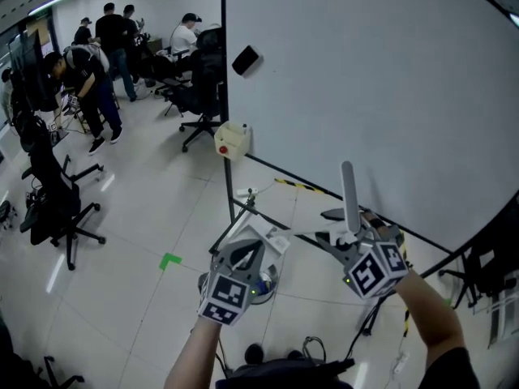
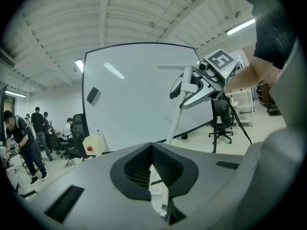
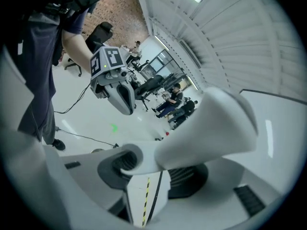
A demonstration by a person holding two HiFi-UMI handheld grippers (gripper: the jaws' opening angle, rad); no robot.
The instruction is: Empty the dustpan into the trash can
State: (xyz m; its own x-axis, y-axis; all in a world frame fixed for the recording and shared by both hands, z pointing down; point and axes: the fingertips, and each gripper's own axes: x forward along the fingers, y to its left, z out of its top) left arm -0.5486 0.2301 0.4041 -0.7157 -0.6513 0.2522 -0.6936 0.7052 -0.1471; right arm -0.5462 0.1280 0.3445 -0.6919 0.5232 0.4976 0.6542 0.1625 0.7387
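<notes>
Currently both hand-held grippers sit low in the head view, with the forearms entering from the bottom edge.

Right gripper point(image 1: 347, 237): jaws clenched across the dustpan handle point(image 1: 350, 194). The handle's grey top end sticks up past the gripper. The right gripper view shows the thick handle lying crosswise between the pads.

Left gripper point(image 1: 250, 250): jaws nearly together, pinching a thin white edge of the dustpan point(image 1: 272, 237). A narrow gap shows between the dark pads, with white plastic and a small label in it.

Dustpan: off the floor, held between the two grippers. Its white pan is raised over the round trash can point(image 1: 269, 282), which is partly hidden under the left gripper. Contents of pan and can: cannot tell.

Floor: pale tiles, a green tape mark point(image 1: 169, 260) left of the can, and yellow-black tape point(image 1: 296, 185) by the whiteboard foot.

Behind: a large whiteboard point(image 1: 365, 96) with a black eraser point(image 1: 245, 59) on it and a beige box with a red button point(image 1: 232, 139) at its left edge.

Farther left: black office chairs point(image 1: 61, 209), then several people point(image 1: 101, 71) at desks at the far end.
</notes>
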